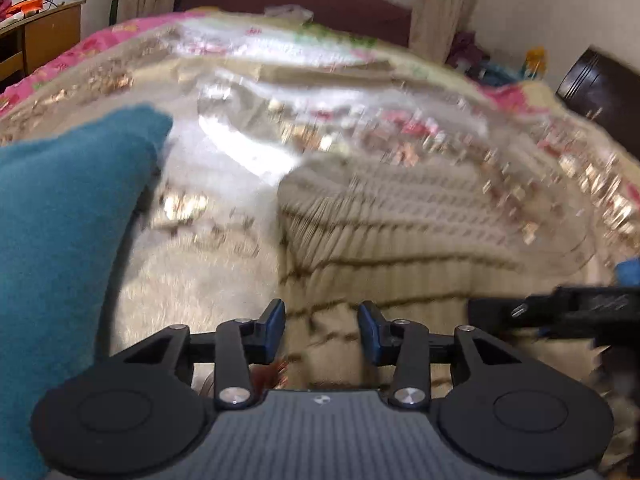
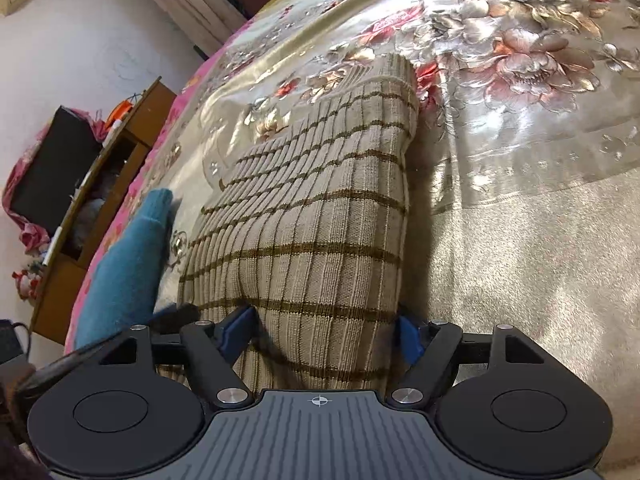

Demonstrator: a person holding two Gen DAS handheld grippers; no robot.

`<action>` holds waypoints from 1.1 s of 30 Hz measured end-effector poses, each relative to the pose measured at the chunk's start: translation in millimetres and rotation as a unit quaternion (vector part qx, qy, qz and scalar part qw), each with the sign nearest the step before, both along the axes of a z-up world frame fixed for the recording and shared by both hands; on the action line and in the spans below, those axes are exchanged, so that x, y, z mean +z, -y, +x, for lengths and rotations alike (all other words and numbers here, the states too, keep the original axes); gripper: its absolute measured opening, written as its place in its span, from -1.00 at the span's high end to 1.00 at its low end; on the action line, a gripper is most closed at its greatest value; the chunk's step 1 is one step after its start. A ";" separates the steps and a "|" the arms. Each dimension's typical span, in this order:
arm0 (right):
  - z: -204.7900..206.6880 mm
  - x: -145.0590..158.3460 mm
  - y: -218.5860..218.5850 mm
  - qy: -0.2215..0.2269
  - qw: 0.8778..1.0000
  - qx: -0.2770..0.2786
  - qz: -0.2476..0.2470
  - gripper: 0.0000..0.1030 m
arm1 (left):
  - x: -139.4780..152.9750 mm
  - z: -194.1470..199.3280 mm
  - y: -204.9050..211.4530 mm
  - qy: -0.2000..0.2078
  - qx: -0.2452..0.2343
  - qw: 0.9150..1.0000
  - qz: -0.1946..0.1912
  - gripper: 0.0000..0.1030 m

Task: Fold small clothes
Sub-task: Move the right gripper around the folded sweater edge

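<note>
A beige knit garment with brown check lines (image 2: 320,208) lies folded in a long strip on the floral bedspread (image 2: 520,80). My right gripper (image 2: 324,332) is open, with its blue pads on either side of the strip's near end. A teal knit garment (image 2: 128,264) lies to the left of the strip. In the blurred left wrist view my left gripper (image 1: 322,328) is open and empty just above the beige garment (image 1: 400,232). The teal garment (image 1: 60,240) is at its left. The other gripper (image 1: 580,308) shows at the right edge.
A wooden desk (image 2: 108,184) with clutter stands beside the bed at the left. A dark headboard (image 1: 296,0), curtains and a window are at the far end. A dark cabinet (image 1: 600,92) stands at the right.
</note>
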State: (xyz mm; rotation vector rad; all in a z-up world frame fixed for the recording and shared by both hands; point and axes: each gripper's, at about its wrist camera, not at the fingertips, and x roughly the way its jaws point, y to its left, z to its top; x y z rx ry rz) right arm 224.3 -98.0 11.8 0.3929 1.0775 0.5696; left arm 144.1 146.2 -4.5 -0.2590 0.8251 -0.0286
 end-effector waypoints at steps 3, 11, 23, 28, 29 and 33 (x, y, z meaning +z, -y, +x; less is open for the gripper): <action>-0.2 2.2 0.8 0.001 1.000 0.009 -0.010 -0.15 | -9.0 1.4 2.4 -0.006 -0.003 1.000 -0.004 0.06; -2.5 7.5 31.4 -0.007 1.000 0.005 -0.008 0.10 | -10.7 2.8 35.3 -0.023 -0.035 0.998 -0.038 0.19; -32.0 38.1 96.1 0.021 0.997 -0.058 -0.037 -0.06 | 11.6 0.3 48.9 -0.008 -0.074 0.996 -0.038 0.15; -55.6 63.9 80.1 0.089 0.995 -0.034 -0.037 -0.06 | 36.0 12.2 40.9 0.026 -0.069 0.997 0.015 0.15; -61.6 66.2 71.9 0.095 0.995 -0.014 -0.026 -0.06 | 37.1 17.7 41.1 0.027 -0.066 0.997 0.024 0.15; -79.0 62.0 23.1 0.095 0.993 0.076 0.003 -0.05 | 35.1 40.6 43.6 0.026 -0.065 0.997 0.031 0.16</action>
